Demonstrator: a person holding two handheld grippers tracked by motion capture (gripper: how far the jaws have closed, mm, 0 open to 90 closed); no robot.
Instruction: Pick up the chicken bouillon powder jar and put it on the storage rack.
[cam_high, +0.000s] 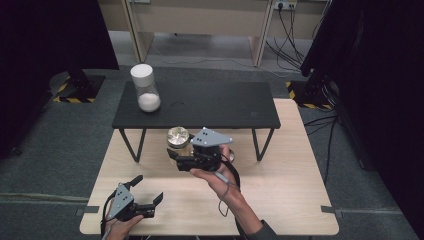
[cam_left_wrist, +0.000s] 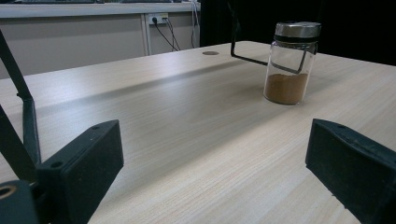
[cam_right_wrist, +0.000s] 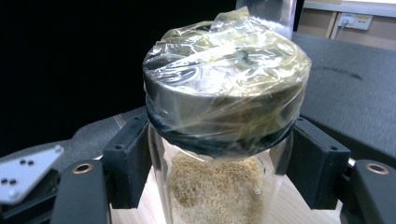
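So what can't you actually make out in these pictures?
- Base of the seed jar: cut off by the right gripper view's bottom edge.
- Same jar's body in the high view: hidden by the right gripper.
- White jar's contents: too small to identify, high view.
- Left gripper's body: cut off by the left gripper view's bottom edge.

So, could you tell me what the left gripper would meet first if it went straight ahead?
Bare table lies ahead of the open left gripper; the brown-powder jar stands right of that line, so it would probably pass it, though depth is unclear.
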